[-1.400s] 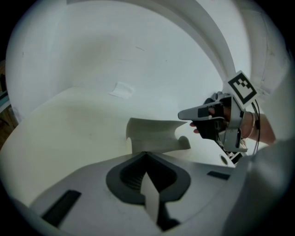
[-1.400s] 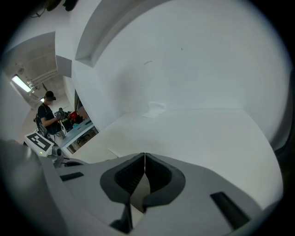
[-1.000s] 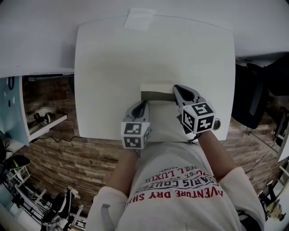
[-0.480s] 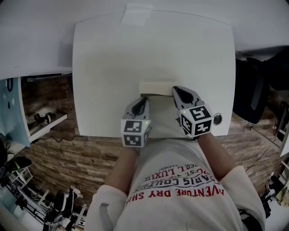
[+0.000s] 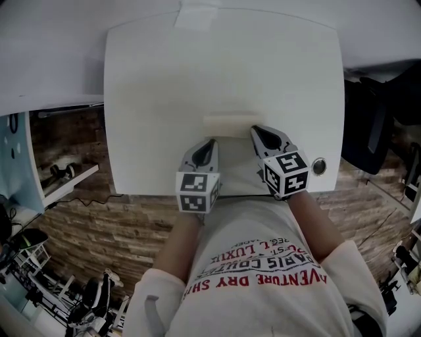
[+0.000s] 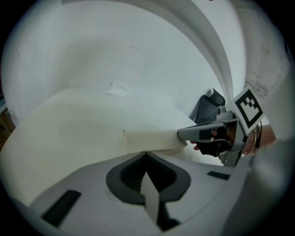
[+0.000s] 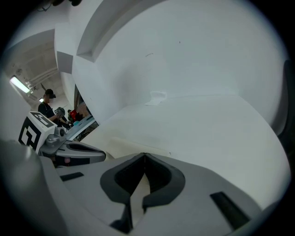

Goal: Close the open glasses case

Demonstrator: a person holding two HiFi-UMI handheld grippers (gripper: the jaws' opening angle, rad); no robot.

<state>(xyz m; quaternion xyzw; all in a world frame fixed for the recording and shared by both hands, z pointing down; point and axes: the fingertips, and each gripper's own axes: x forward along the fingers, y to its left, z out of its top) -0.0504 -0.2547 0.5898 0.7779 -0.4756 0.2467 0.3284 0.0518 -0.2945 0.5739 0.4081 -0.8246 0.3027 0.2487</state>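
The glasses case [image 5: 231, 125] is a cream oblong box lying flat on the white table [image 5: 164, 99], its lid down and no dark inside showing. My left gripper [image 5: 210, 143] is shut, its tip just short of the case's near left side. My right gripper [image 5: 254, 130] is shut too, its tip at the case's right end. In the left gripper view the case [image 6: 152, 139] lies right past my shut jaws, with the right gripper [image 6: 203, 133] against its far end. The right gripper view shows the case [image 7: 126, 146] low ahead and the left gripper [image 7: 78, 152] beside it.
A taped patch [image 5: 197, 16] sits at the table's far edge, and a round metal grommet [image 5: 319, 166] at its near right corner. A black chair [image 5: 375, 125] stands off the right side. A shelf [image 5: 66, 174] and a brick-pattern floor lie to the left.
A second ago the case stood open with its dark inside showing; its lid has come down flat. The right gripper's tip has stayed at the case's right end.
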